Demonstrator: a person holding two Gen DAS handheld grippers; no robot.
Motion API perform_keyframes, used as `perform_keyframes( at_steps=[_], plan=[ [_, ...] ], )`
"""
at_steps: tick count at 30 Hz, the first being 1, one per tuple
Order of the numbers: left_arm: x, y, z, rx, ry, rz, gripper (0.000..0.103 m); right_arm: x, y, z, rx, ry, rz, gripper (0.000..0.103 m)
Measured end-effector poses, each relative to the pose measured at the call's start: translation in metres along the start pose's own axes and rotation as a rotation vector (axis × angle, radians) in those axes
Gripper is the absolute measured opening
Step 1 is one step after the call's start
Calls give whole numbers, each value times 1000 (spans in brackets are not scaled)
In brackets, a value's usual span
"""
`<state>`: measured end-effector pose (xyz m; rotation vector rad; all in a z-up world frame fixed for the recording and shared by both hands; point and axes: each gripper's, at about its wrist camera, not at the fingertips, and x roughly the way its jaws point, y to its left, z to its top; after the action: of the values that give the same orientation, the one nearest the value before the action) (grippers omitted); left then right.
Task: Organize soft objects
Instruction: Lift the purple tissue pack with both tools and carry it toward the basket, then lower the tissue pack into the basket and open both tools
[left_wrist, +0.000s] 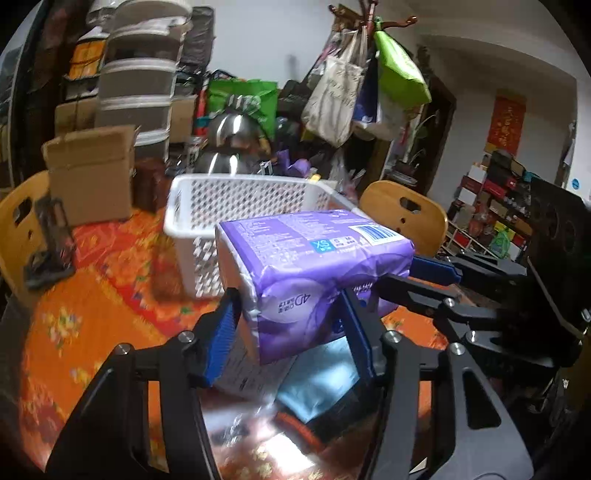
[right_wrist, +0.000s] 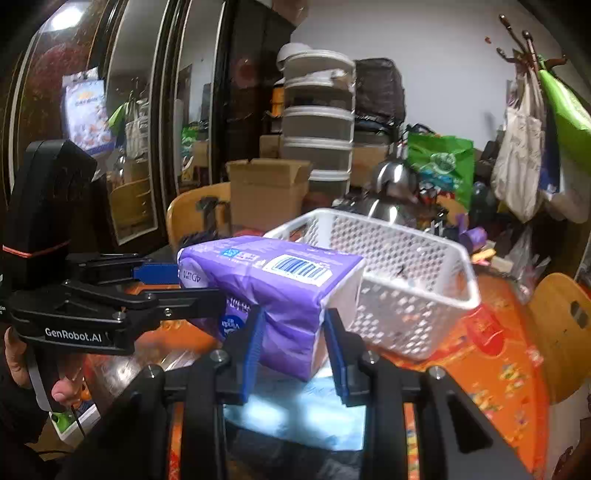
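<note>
Both the left gripper (left_wrist: 291, 317) and right gripper (right_wrist: 293, 339) have their fingers pinching opposite ends of the soft purple plastic-wrapped tissue pack (left_wrist: 314, 266), light, squashy and slippery-looking, lifted just before the white perforated plastic basket (left_wrist: 207, 206).

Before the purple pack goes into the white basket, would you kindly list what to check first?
1. Left gripper shut on purple pack: ok.
2. Right gripper shut on the same pack: ok.
3. Pack lifted off the blue item beneath: ok.
4. White basket upright, opening free: ok.
5. Basket contents: cannot tell, small bits visible.
6. Pack already above the basket rim: not ok, it sits in front.
</note>
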<state>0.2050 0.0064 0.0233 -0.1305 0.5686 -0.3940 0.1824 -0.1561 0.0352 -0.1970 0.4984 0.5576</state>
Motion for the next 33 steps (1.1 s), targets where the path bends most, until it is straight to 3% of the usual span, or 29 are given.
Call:
perform_keyframes(
  at_steps=[10,18,24,33],
  plan=[
    [10,-24,110,79,-45,-16,49,-20,-54,74,26,-66,-66,31],
    [54,-11,175,90,-4,21,49,10,-83,122,16,-44,-107,31],
    [103,16,187,58,55,49,49,54,-108,132,85,-8,-87,31],
    [161,56,166,-6,117,83,49,123,-120,115,125,83,-91,31]
  ],
)
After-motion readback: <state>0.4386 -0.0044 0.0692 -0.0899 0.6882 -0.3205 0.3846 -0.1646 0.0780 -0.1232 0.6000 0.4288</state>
